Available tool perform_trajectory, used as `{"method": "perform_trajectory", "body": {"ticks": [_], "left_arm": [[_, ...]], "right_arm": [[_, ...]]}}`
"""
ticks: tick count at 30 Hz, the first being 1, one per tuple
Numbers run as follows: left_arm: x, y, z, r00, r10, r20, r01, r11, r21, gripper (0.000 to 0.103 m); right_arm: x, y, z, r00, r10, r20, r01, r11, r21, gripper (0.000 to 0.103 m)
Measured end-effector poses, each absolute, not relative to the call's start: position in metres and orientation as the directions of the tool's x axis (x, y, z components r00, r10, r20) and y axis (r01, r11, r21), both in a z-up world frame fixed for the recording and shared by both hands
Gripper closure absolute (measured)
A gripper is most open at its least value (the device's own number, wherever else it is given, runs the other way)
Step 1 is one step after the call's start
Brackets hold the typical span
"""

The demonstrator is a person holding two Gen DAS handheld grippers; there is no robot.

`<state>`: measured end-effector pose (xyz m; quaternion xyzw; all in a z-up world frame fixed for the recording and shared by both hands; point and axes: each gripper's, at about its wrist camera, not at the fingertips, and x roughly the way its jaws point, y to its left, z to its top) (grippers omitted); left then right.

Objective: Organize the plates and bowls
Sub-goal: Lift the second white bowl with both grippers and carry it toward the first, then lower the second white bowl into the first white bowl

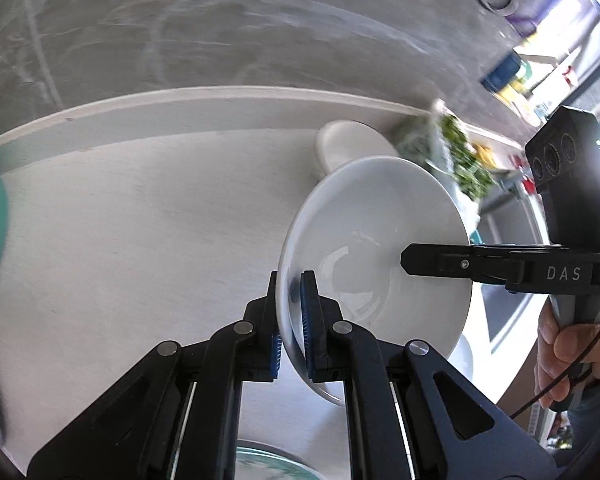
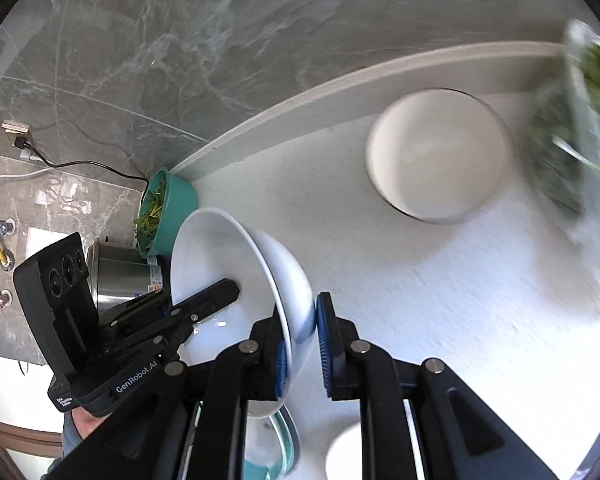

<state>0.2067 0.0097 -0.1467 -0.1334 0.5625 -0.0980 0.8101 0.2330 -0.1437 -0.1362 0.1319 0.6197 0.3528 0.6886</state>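
Observation:
A white bowl (image 1: pixel 376 248) hangs tilted above the white counter, held from both sides. My left gripper (image 1: pixel 291 326) is shut on its near rim. My right gripper (image 2: pixel 302 340) has its jaws around the opposite rim (image 2: pixel 288 280); the left pad touches the inside, and a gap shows at the right pad. The right gripper also shows in the left wrist view (image 1: pixel 440 262), and the left gripper in the right wrist view (image 2: pixel 204 300). A second white bowl (image 2: pixel 436 156) stands upright on the counter near the back ledge; it also shows in the left wrist view (image 1: pixel 348 140).
A bag of green vegetables (image 2: pixel 576 120) lies right of the standing bowl. A teal bowl with greens (image 2: pixel 162 208) and a steel pot (image 2: pixel 120 276) stand at the left. A glass dish (image 2: pixel 276 440) and another white dish (image 2: pixel 344 456) lie below the grippers. A grey marble wall (image 2: pixel 220 40) backs the counter.

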Motion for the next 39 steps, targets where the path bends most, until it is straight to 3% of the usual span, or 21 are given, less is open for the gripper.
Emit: {"method": "perform_trajectory", "body": {"ticks": [13,21,30,39], "left_arm": [[0.17,-0.105,-0.138,0.308,-0.349,-0.885,0.07,0.936,-0.345,0.097],[0.126,-0.143,-0.167,0.236,-0.374,-0.897,0.049,0.926,-0.374,0.096],[0.085,-0.155,-0.213,0.179,-0.355,-0.917,-0.002,0.932,-0.362,0.094],[0.076,-0.157,-0.232,0.172,-0.278,-0.945,-0.009,0.959,-0.284,0.09]], "right_arm": [[0.198,-0.243,-0.131,0.011,0.672,-0.74,-0.272,0.714,0.645,0.085],[0.166,-0.28,-0.154,-0.027,0.676,-0.737,-0.24,0.711,0.661,0.083],[0.138,-0.296,-0.196,-0.085,0.656,-0.75,-0.199,0.726,0.658,0.083],[0.13,-0.27,-0.207,-0.072,0.576,-0.814,-0.3,0.766,0.569,0.083]]}}
